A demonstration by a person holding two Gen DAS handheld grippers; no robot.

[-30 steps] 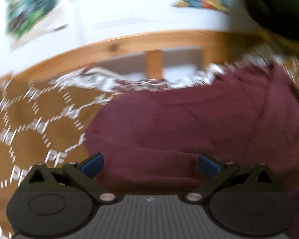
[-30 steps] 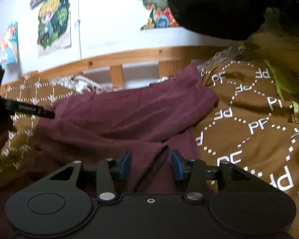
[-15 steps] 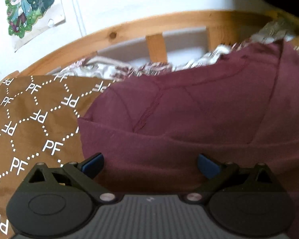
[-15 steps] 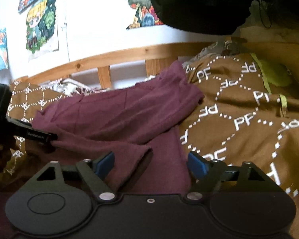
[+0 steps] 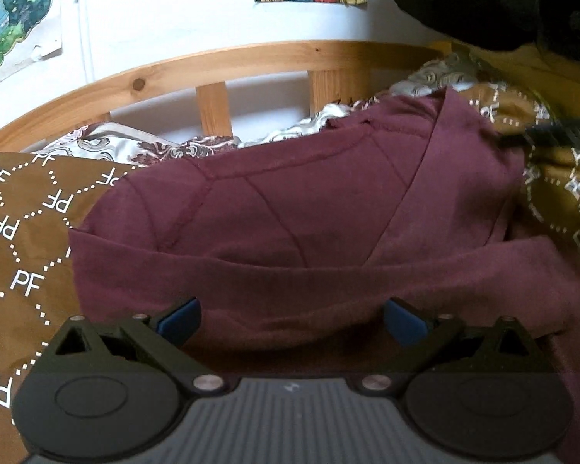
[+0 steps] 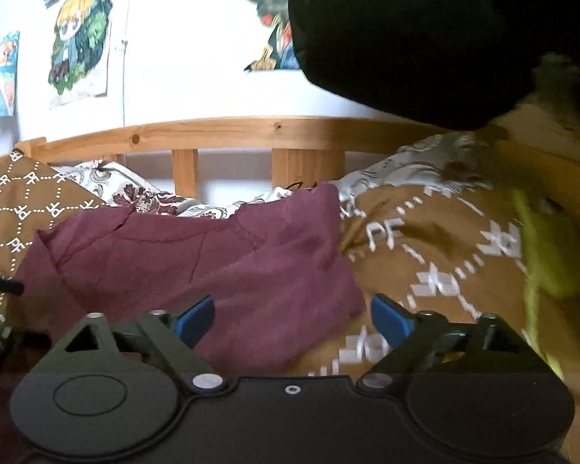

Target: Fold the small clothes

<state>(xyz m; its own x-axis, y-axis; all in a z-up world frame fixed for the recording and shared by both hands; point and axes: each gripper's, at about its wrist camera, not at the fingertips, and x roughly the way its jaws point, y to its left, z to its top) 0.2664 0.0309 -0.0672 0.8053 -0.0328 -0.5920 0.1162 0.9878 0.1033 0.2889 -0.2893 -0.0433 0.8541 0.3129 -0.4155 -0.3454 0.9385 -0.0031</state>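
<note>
A maroon garment point(image 5: 309, 212) lies part-folded on a brown bedspread printed with white "PF" point(image 5: 23, 255). My left gripper point(image 5: 290, 319) is open, its blue pads wide apart just above the garment's near fold, holding nothing. In the right wrist view the garment point(image 6: 220, 263) lies left of centre. My right gripper point(image 6: 292, 319) is open and empty, over the garment's right edge where it meets the bedspread point(image 6: 425, 263). The right gripper's tip point(image 5: 553, 135) shows at the far right of the left wrist view.
A wooden bed rail point(image 5: 251, 62) runs behind the garment, with patterned pillows point(image 5: 108, 143) against it. A black mass point(image 6: 425, 31) hangs at upper right. A yellow-green cloth point(image 6: 549, 255) lies on the right. Posters point(image 6: 81, 38) hang on the white wall.
My right gripper opened wide, let go of the garment's edge and shifted right. My left gripper stayed open and moved little over the garment.
</note>
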